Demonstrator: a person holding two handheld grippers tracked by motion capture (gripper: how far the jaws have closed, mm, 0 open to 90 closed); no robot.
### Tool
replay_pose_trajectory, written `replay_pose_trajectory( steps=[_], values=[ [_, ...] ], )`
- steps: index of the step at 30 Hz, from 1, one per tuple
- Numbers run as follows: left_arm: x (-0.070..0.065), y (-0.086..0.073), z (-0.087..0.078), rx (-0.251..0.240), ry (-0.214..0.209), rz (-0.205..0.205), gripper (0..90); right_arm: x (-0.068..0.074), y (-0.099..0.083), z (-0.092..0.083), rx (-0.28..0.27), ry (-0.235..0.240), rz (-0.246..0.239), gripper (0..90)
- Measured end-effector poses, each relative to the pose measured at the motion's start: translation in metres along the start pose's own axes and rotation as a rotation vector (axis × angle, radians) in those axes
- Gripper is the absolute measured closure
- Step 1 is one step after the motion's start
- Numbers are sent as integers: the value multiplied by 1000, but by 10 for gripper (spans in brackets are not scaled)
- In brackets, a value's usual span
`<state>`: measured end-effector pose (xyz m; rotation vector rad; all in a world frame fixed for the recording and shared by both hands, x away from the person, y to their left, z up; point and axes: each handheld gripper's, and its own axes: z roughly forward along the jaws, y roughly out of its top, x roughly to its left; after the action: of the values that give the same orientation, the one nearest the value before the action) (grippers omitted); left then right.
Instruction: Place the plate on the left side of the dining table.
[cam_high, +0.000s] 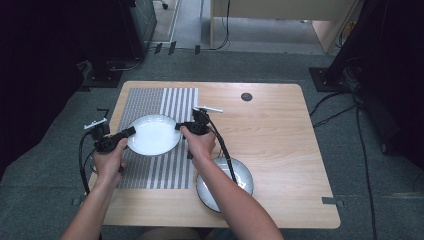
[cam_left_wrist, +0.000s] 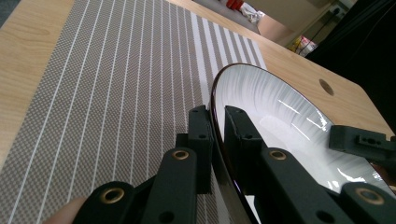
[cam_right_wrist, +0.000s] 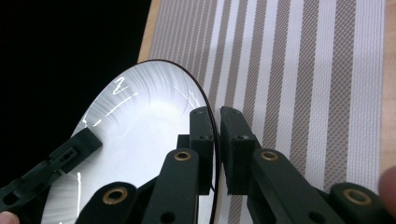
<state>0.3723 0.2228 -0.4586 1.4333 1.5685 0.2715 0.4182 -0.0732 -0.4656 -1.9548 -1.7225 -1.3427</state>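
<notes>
The left gripper (cam_high: 131, 132) is clamped on the rim of the white plate (cam_high: 153, 134): in the left gripper view its 2 jaws stand one on each face of the dark edge (cam_left_wrist: 215, 116), one over the glazed inside, one under it. The right gripper (cam_high: 178, 126) pinches the opposite rim the same way, and the right gripper view shows the rim (cam_right_wrist: 215, 135) running straight up between its jaws. Gripping at 2 opposite points looks like a way to keep a wide, shallow dish level and stop it swinging, which 1 pinch at the edge could not do.

The plate hangs between the 2 grippers, above the striped placemat (cam_high: 150, 170). Whether its base touches the mat I cannot tell.

Outward from the right gripper, just behind the person's right hand (cam_high: 199, 145), a second plate (cam_high: 244, 181) with a grey inside sits near the table's (cam_high: 280, 135) front edge, partly under the forearm; pulling back that way is cramped. Beyond that gripper, on its far side, the wooden top lies bare up to a small dark round hole (cam_high: 246, 97). Outward from the left gripper the mat ends and the table's left edge comes close, so room there is short. The mat itself offers flat room directly below.
</notes>
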Motion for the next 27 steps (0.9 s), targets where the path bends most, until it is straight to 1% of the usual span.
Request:
replay_pose_trajectory(
  steps=[1, 2, 3, 4, 5, 6, 7, 8, 9, 12, 14, 15, 17, 18, 19, 20, 22, 24, 26, 27],
  values=[
    [4, 1, 8, 5, -1, 0, 822, -2, 4, 6, -4, -14, -5, 850],
    [4, 1, 8, 5, -1, 0, 822, -2, 4, 6, -4, -14, -5, 850],
    [8, 2, 16, 19, -4, -12, 822, -5, 7, 12, -4, -26, -5, 850],
    [8, 2, 16, 19, -4, -12, 822, -7, 8, 14, -6, -30, -1, 850],
    [10, 3, 22, 21, -2, -18, 823, -8, 9, 17, -7, -38, -1, 850],
    [10, 3, 22, 21, -2, -18, 824, -8, 9, 17, -7, -38, -1, 850],
    [13, 3, 27, 15, -2, -29, 828, -10, 11, 22, -13, -52, -14, 850],
    [13, 3, 27, 15, -2, -29, 830, -11, 12, 25, -12, -54, -16, 850],
    [17, 4, 32, 19, 0, -42, 831, -12, 13, 27, -13, -59, -18, 850],
    [18, 4, 36, 23, 8, -42, 830, -13, 14, 32, -17, -70, -22, 848],
    [20, 4, 40, 20, 14, -36, 828, -15, 16, 39, -26, -88, -36, 848],
    [21, 5, 42, 21, 16, -27, 827, -15, 16, 40, -28, -87, -36, 848],
    [22, 5, 43, 23, 21, -23, 825, -16, 17, 41, -29, -87, -33, 848],
    [22, 6, 44, 25, 26, -13, 825, -16, 17, 43, -31, -87, -33, 848],
    [22, 6, 45, 33, 33, 1, 816, -17, 17, 45, -39, -89, -39, 848],
    [22, 6, 48, 57, 45, 17, 812, -18, 17, 46, -40, -93, -37, 847],
    [23, 5, 50, 60, 49, 19, 806, -18, 18, 48, -46, -100, -40, 841],
    [23, 3, 54, 71, 66, 34, 796, -18, 18, 50, -61, -103, -48, 831],
    [24, 2, 56, 73, 73, 37, 786, -18, 18, 50, -69, -108, -56, 826],
    [24, 1, 57, 75, 86, 44, 779, -18, 16, 52, -63, -120, -81, 817]
  ],
)
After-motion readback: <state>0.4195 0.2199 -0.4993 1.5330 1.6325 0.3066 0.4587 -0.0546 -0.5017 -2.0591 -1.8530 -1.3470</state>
